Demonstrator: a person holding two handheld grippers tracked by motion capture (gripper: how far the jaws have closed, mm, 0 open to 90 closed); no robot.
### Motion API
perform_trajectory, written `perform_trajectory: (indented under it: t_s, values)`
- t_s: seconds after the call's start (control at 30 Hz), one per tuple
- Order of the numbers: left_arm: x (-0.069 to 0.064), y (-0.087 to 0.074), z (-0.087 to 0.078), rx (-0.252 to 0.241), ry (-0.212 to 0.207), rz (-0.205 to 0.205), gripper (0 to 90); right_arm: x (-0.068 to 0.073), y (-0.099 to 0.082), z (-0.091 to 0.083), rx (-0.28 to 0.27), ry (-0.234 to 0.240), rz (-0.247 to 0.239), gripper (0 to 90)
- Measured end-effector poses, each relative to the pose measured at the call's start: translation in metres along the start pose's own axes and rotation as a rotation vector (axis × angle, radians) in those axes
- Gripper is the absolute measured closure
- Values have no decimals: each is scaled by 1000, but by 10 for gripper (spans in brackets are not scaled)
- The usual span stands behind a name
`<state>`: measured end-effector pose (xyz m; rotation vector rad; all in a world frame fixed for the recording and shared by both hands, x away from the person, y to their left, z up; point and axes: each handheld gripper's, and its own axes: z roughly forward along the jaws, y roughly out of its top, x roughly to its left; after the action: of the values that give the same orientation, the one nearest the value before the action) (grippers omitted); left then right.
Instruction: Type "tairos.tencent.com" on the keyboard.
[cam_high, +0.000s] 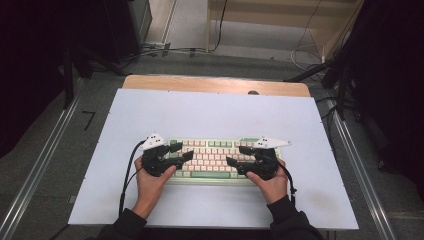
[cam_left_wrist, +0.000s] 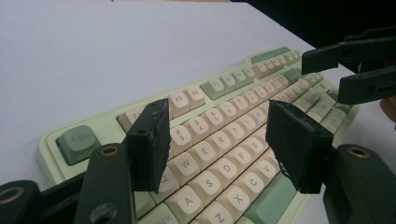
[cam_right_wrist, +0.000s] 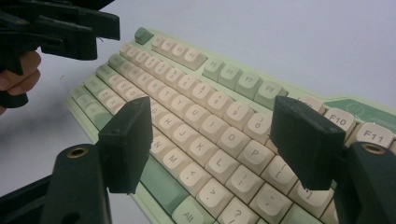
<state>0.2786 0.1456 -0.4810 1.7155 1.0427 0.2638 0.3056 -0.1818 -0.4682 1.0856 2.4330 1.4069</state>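
A pale green keyboard (cam_high: 215, 161) with cream keycaps lies on the white table top (cam_high: 210, 115), near its front edge. My left gripper (cam_high: 184, 151) hovers over the keyboard's left end, held in a hand, jaws open and pointing right. In the left gripper view its pads (cam_left_wrist: 152, 142) stand apart above the Q, W and E keys (cam_left_wrist: 205, 151), with nothing between them. My right gripper (cam_high: 235, 155) hangs over the keyboard's right end, open, pointing left. Its pads (cam_right_wrist: 299, 140) straddle the O, P and L keys (cam_right_wrist: 233, 140) without touching. The two grippers face each other.
The white top rests on a wooden table whose bare strip (cam_high: 215, 84) shows at the back. Metal rails (cam_high: 360, 165) run along both sides. Cables (cam_high: 305, 55) lie on the floor beyond. Each gripper trails a black cable (cam_high: 127, 172) toward the front edge.
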Motion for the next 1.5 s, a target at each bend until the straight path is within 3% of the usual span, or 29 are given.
perform_trajectory:
  t_s: [0.33,0.57,0.87,1.5]
  values:
    - [0,1,-3,-14,19,-4,367,-3,0,-3,-12,-11,9,269]
    - [2,2,-9,-43,65,-14,316,-5,0,-2,-10,-19,15,250]
    - [3,2,-12,-51,77,-23,303,-7,0,-5,-14,-24,25,249]
    - [19,-2,-40,-90,120,-62,277,-14,0,-11,-28,-33,48,243]
